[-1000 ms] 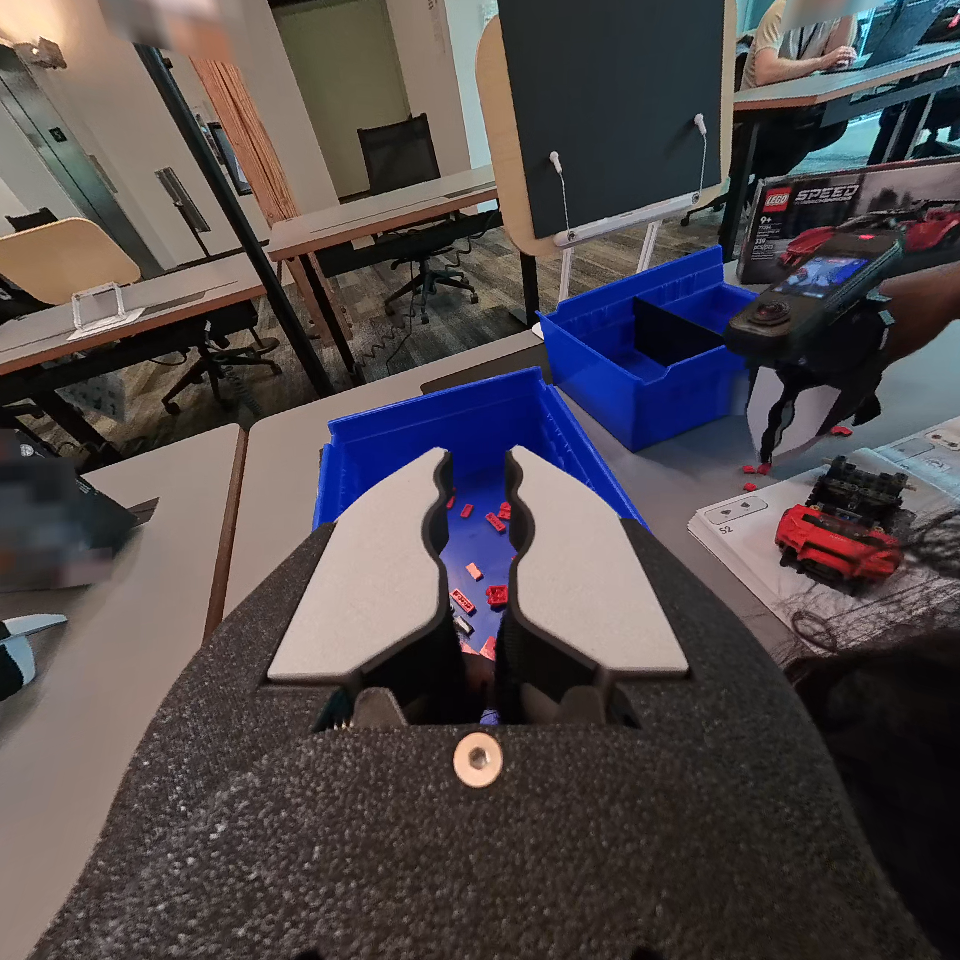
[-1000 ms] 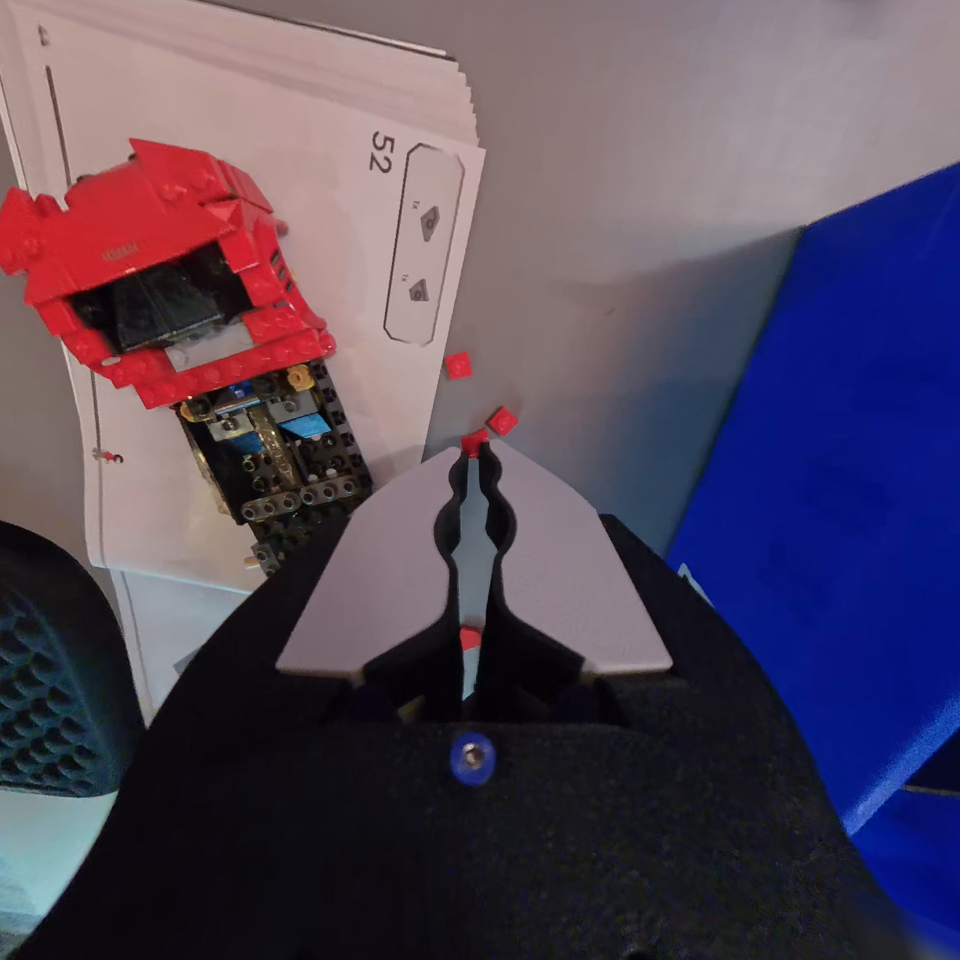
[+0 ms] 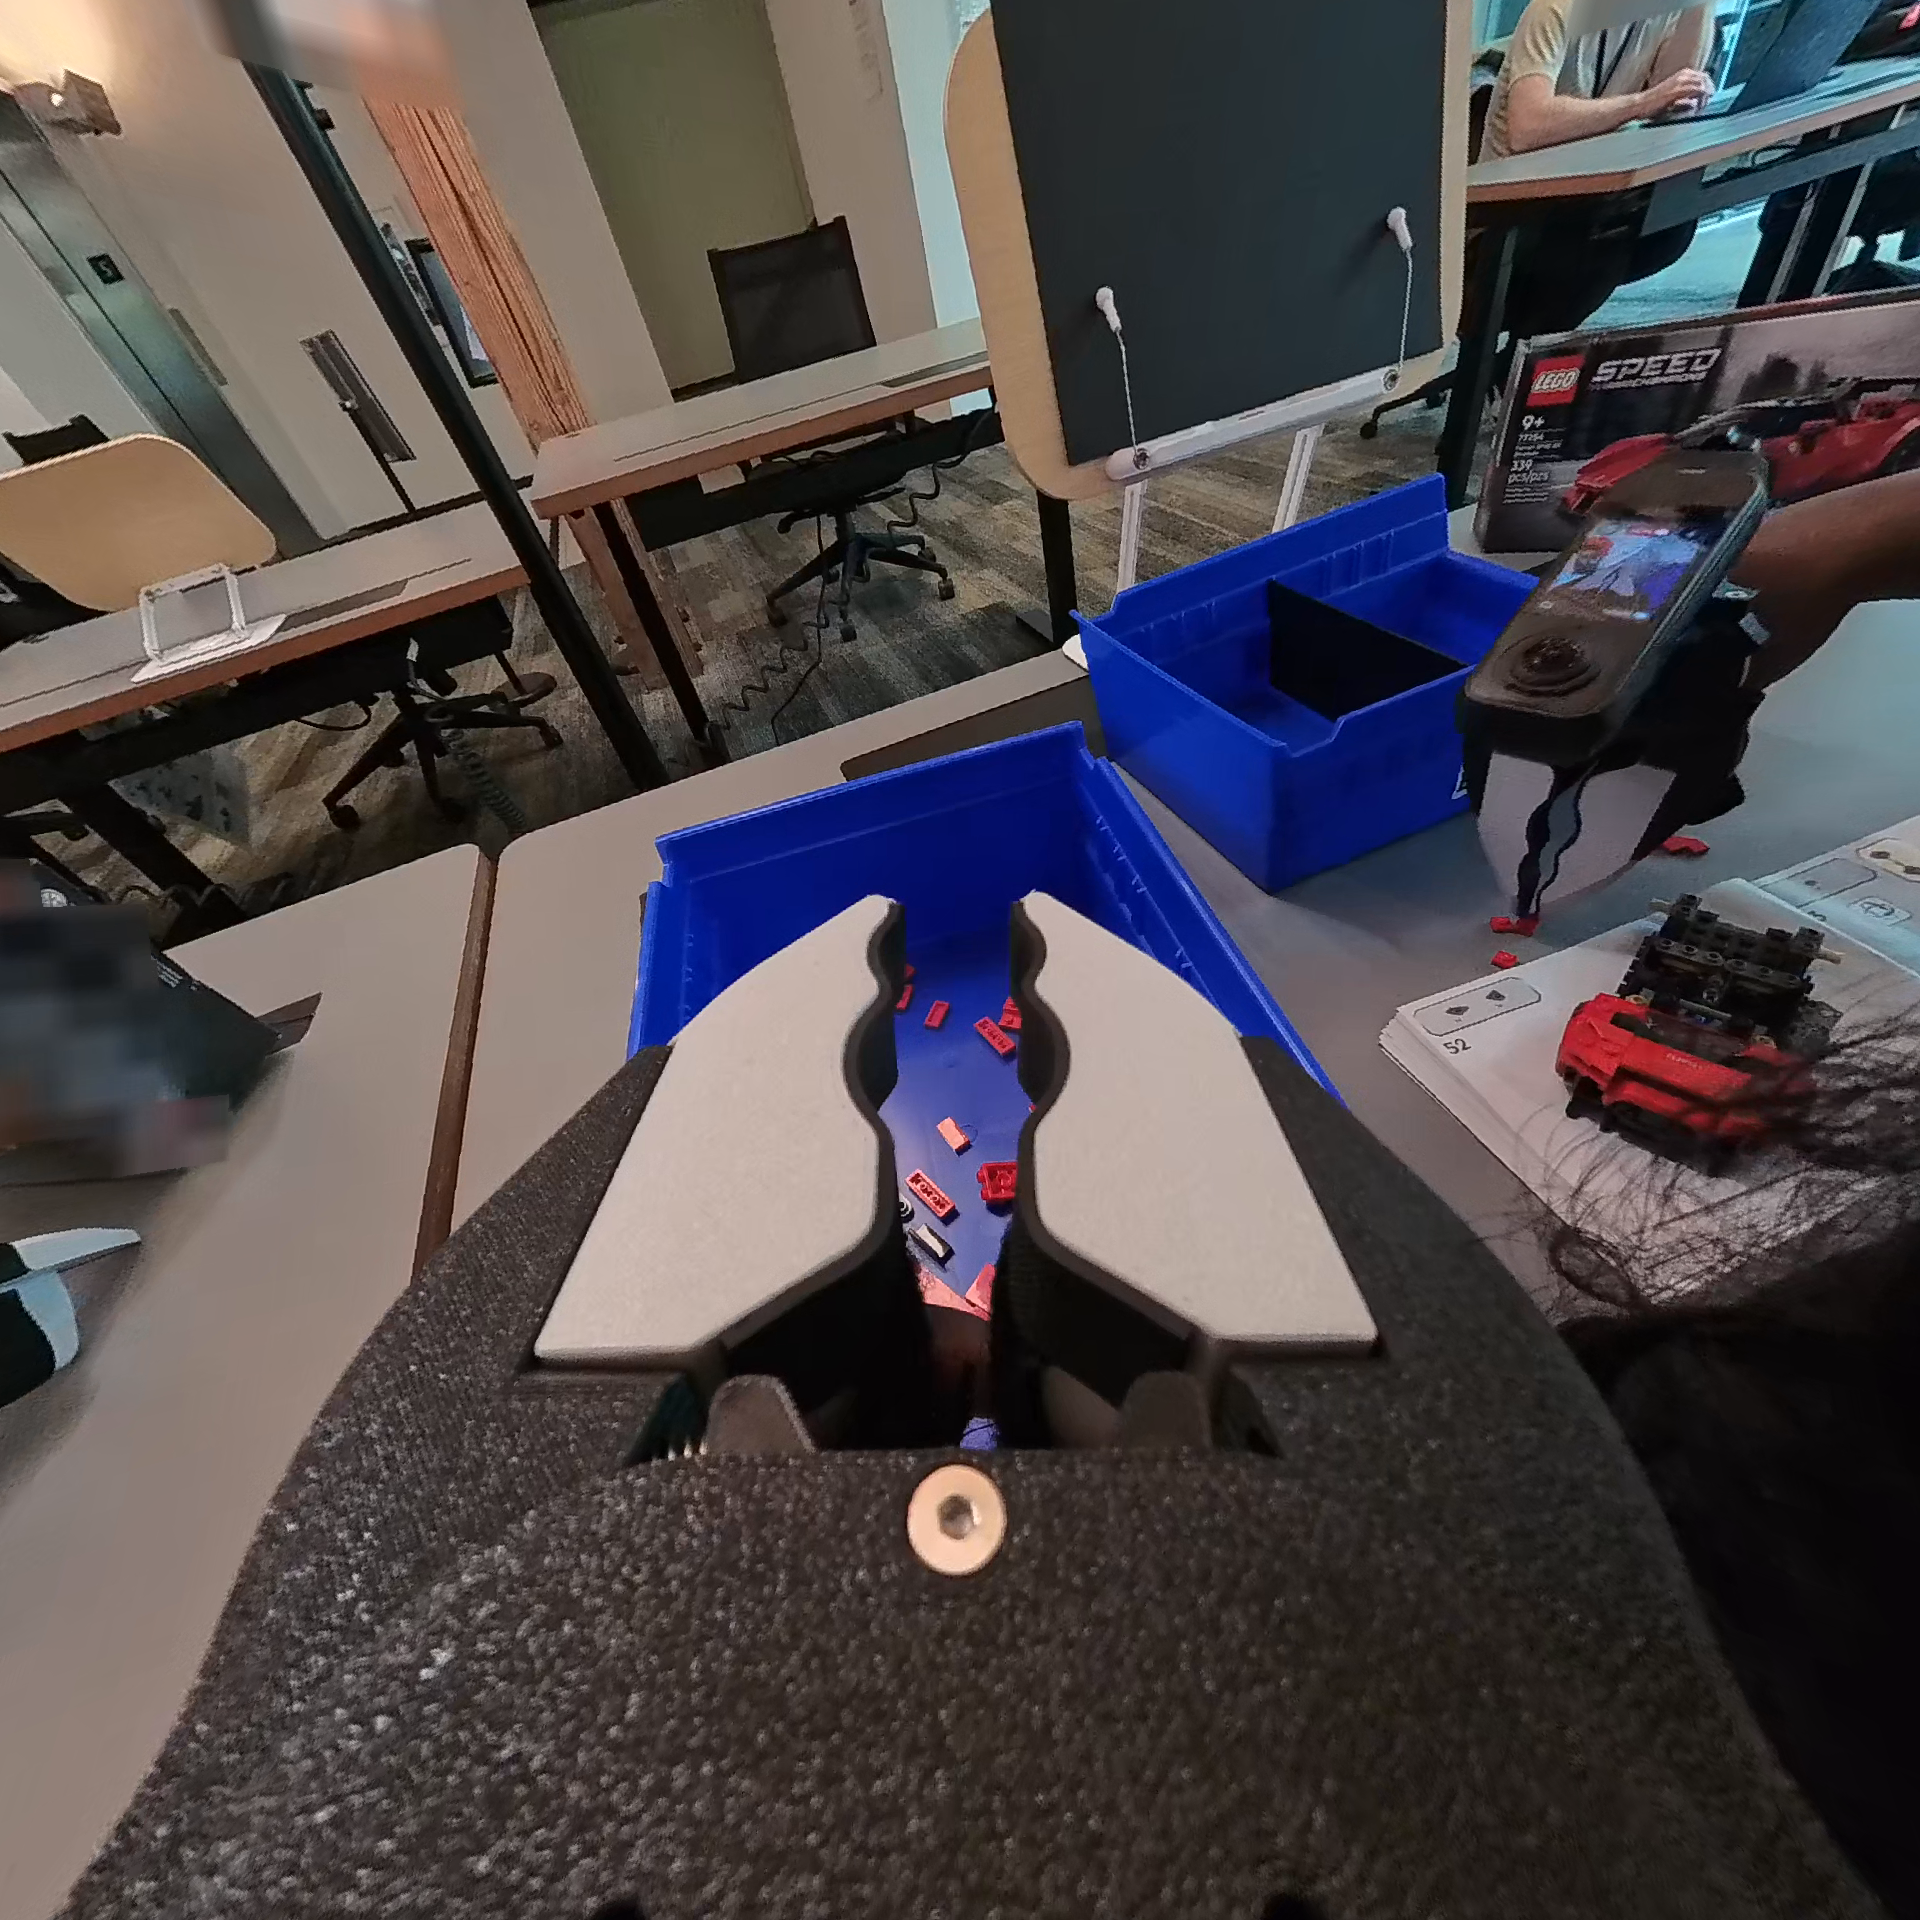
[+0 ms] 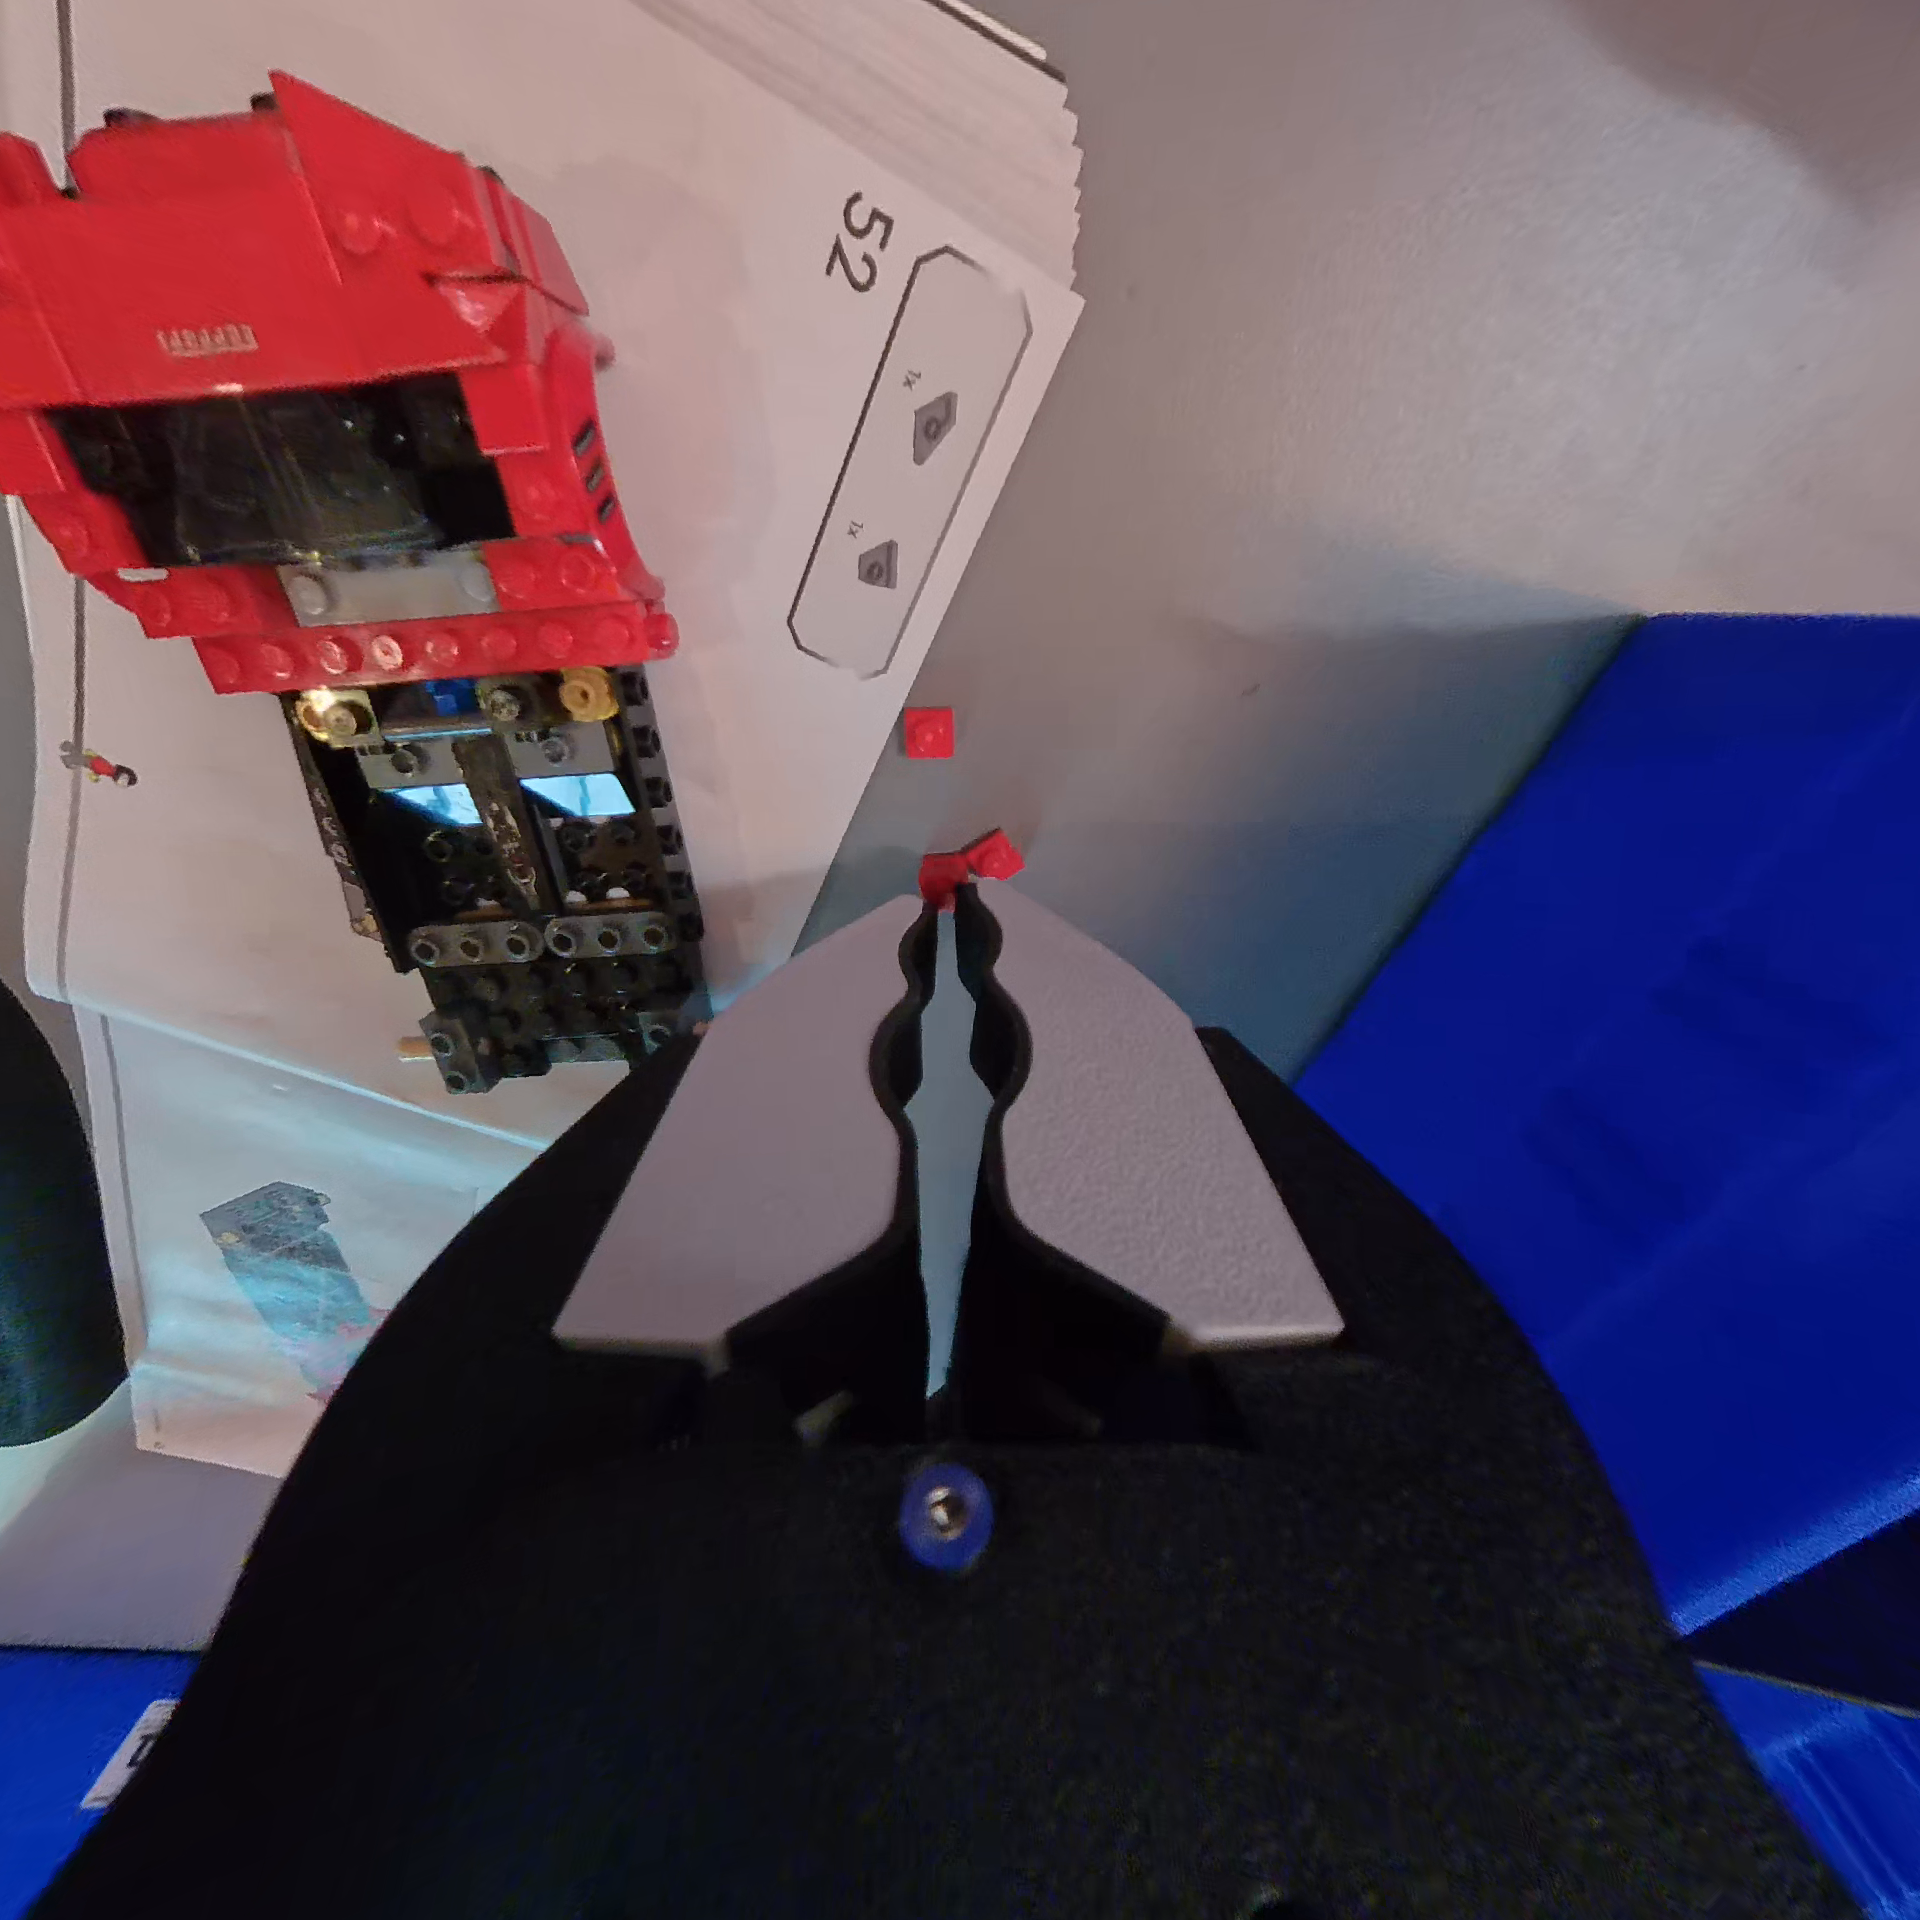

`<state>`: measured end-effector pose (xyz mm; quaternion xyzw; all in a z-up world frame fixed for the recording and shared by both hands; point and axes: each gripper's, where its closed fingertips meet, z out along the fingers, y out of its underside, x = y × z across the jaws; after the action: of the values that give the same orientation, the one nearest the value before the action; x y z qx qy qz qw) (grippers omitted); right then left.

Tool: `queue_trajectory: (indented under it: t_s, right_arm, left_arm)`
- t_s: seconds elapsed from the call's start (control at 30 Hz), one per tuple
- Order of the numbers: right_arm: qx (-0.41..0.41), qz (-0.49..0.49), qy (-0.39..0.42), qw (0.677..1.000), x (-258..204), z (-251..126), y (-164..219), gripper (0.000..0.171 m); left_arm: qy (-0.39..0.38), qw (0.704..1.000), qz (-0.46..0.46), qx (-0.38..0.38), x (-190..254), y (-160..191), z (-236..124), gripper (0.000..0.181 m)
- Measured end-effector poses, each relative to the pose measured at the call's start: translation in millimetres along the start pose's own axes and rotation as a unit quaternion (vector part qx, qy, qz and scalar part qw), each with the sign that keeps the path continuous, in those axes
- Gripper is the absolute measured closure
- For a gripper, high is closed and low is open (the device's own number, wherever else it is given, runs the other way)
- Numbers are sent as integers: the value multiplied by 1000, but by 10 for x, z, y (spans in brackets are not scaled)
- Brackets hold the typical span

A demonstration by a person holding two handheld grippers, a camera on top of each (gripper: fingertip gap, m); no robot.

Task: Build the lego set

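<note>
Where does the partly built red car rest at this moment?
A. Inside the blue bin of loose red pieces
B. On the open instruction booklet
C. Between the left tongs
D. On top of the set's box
B: the partly built red car lies on the open instruction booklet, outside both blue bins.

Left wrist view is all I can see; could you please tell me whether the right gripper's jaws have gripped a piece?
Observer: Yes, the right gripper pinches a small red piece at the tips of its jaws.
Operator: Are other loose pieces nearby?
Observer: A second red piece touches the gripped one.
Operator: Any more?
Observer: A third red piece lies apart on the table, beside the booklet edge.
</note>
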<state>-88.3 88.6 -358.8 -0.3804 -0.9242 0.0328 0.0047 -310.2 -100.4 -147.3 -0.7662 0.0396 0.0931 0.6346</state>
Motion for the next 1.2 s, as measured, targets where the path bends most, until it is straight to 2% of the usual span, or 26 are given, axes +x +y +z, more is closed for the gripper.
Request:
queue_trajectory:
  t_s: [0.4,0.53,0.8,1.07,1.2]
  right_arm:
    - [-120,46,6,992,-5,1,9,168]
    - [-180,67,31,981,-11,-3,13,168]
    - [-243,101,105,959,4,2,33,170]
    - [-177,116,117,970,34,-128,96,165]
    - [-121,122,89,981,35,-228,75,159]
  left_arm:
    - [-2,1000,-7,6,-33,7,-34,164]
    - [-5,1000,-11,6,-65,23,-56,164]
    - [-16,999,-31,25,-164,10,-142,164]
    - [-23,999,-23,35,-168,-32,-240,164]
    - [-28,999,-17,37,-165,-51,-278,164]
